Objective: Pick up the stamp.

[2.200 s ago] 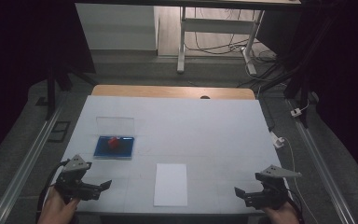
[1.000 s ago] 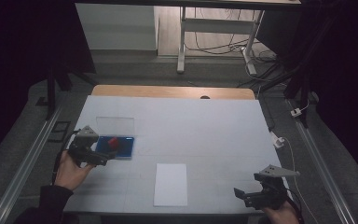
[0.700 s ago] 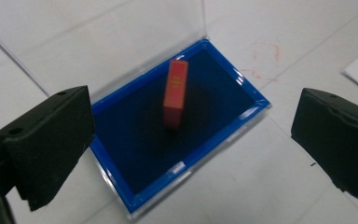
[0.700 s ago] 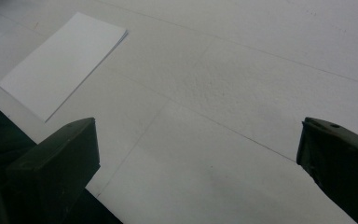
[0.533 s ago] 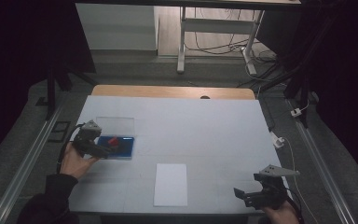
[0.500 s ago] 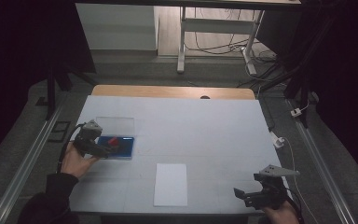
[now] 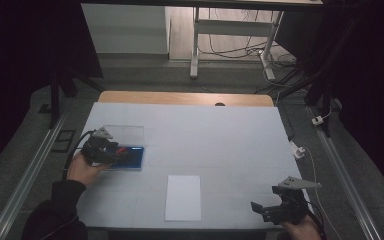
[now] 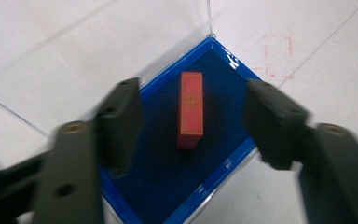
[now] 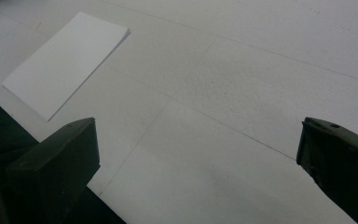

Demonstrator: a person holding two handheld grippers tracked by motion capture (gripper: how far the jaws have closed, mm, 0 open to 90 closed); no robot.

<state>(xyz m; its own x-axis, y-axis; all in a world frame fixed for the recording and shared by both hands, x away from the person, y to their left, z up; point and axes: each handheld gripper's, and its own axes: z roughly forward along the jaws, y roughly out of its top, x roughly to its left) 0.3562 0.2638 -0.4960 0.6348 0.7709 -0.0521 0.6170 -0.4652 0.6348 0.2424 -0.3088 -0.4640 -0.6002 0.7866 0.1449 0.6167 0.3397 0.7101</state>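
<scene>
Red block: [image 8: 190, 109] I am seeing it lying flat on the dark blue lining of the tray, long side running away from my left tool, a small gold mark on its top face.
Blue tray: [image 8: 223, 168] it is sitting on the white table toward the left side, with a clear lid [image 7: 124, 133] lying just behind it and touching its far edge.
Left tool: [image 8: 193, 116] I am hovering it over the tray with a jaw on either side of the red block; the jaws have just been closing and are now standing about half open, and the pads are not touching the block, with blue lining showing on both sides of it.
Left tool from above: [image 7: 111, 151] I am seeing it at the tray's left end, pointing right across it.
Left hand: [image 7: 82, 169] it is gripping the tool from behind, dark sleeve trailing down to the bottom edge.
Right tool: [image 9: 198, 154] I am holding it low over bare table near the front right corner, jaws standing wide apart with nothing between them.
Right tool from above: [image 7: 257, 207] it is pointing left toward the paper.
White paper: [image 7: 183, 197] it is lying flat near the front edge, between the two tools, well apart from the tray.
Table: [image 7: 220, 135] its white cover is leaving a strip of wood showing along the far edge.
</scene>
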